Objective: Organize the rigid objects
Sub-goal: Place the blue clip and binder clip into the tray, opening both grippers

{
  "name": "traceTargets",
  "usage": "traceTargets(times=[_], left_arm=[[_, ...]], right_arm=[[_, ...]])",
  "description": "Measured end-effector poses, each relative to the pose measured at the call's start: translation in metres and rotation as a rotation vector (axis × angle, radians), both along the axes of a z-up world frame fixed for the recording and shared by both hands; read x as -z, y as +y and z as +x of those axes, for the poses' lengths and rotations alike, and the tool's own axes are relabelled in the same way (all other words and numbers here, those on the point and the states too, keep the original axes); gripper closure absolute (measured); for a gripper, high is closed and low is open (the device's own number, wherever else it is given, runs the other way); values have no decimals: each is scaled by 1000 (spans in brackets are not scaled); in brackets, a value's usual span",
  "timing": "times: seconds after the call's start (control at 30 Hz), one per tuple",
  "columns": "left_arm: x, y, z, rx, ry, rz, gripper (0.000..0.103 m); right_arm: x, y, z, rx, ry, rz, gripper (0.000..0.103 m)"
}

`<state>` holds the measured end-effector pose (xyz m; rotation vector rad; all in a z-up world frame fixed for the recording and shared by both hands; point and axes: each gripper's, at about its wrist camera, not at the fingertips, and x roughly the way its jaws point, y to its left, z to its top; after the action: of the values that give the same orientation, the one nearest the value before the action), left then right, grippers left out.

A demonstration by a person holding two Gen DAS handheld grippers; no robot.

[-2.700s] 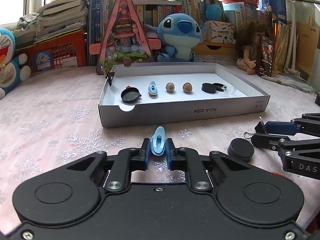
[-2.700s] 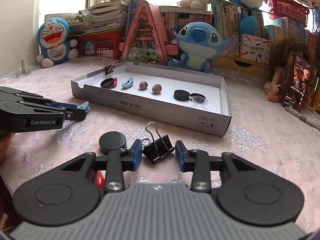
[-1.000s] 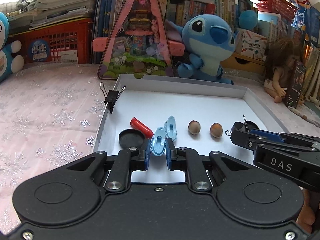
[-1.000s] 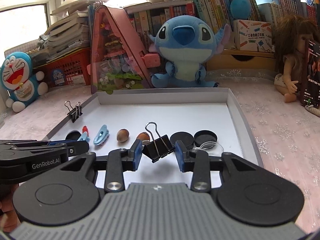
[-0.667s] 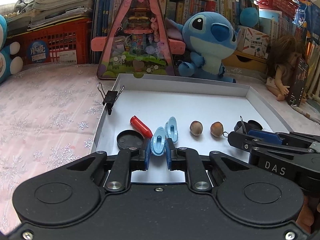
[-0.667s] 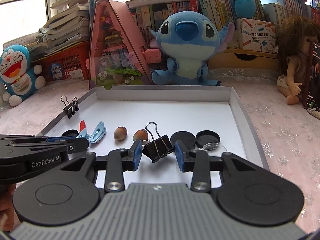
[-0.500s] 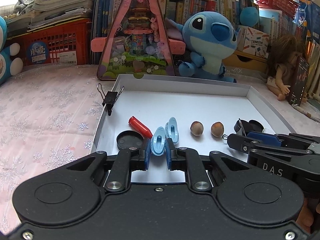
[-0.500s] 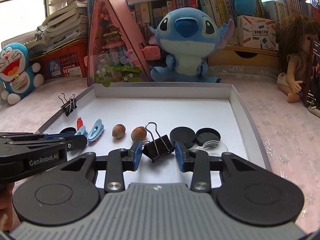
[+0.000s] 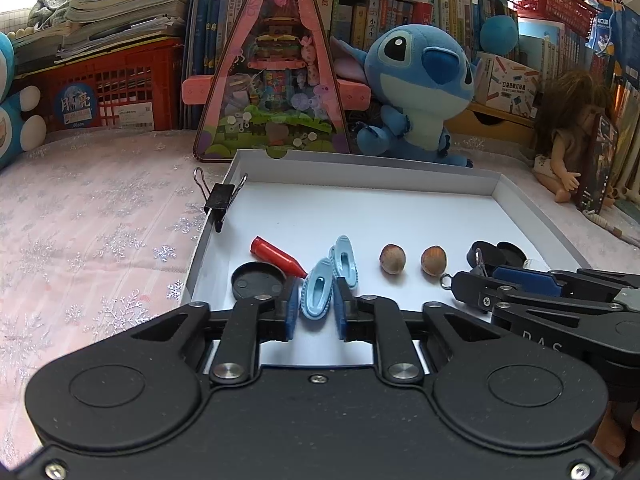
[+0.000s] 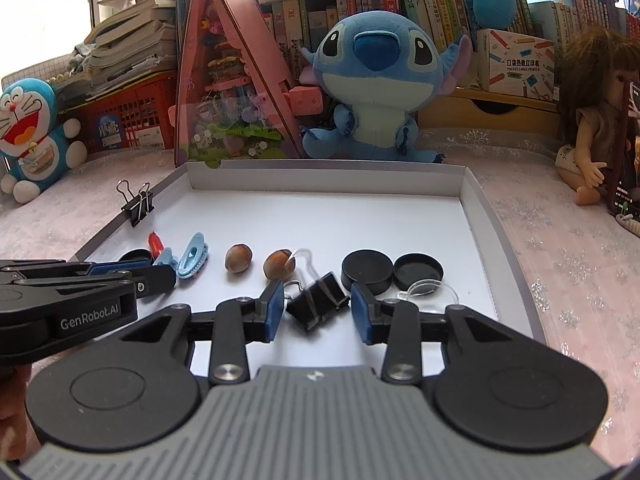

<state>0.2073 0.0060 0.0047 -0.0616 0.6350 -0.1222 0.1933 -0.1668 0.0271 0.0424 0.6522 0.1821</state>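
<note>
A white tray (image 9: pixel 400 208) holds a row of small things. My left gripper (image 9: pixel 317 300) has opened slightly; a light blue clip (image 9: pixel 317 293) sits between its pads, beside a second blue clip (image 9: pixel 345 260), a red cap (image 9: pixel 276 256) and a black lid (image 9: pixel 258 280). My right gripper (image 10: pixel 318 308) is open; a black binder clip (image 10: pixel 318 304) lies tilted on the tray between its fingers, in front of two hazelnuts (image 10: pixel 239 258) and two black lids (image 10: pixel 366 270).
Another binder clip (image 9: pixel 219 198) grips the tray's left wall. A Stitch plush (image 10: pixel 376 80), a pink triangular toy house (image 9: pixel 276 68), a doll (image 10: pixel 592 120), a red crate (image 9: pixel 108 92) and books stand behind the tray. A clear disc (image 10: pixel 428 290) lies by the lids.
My right gripper has opened and the black binder clip has dropped onto the tray, tilting over. My left gripper's pads have parted slightly from the blue clip. Both grippers moved little.
</note>
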Motion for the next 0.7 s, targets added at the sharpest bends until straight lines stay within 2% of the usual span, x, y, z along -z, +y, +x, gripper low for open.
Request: traceTargets(times=[0.07,0.13,0.2,0.27,0.3,0.7], left_arm=[[-1,0,-2,2,0,1,76],[-3,0,-4,6,-5,1,74],[-5,1,-7,16,-7,-3,70],[-9,1,-11,21,-15,-5,60],[-10,1,-14,22,-24,-7,58],[-26,-3,-53,97,-58,-22,49]], right_arm=[[-1,-1,-1,0,-2,5,55],[-3,-1,-3,-1,-9,10,45],[-5,-2,-6,-1,-20,11,43],[-9,-4,-10,0,-31,16,38],[-11,-5,-12,1,-38,21,37],[-32,-20,-46,4,-116,14,24]])
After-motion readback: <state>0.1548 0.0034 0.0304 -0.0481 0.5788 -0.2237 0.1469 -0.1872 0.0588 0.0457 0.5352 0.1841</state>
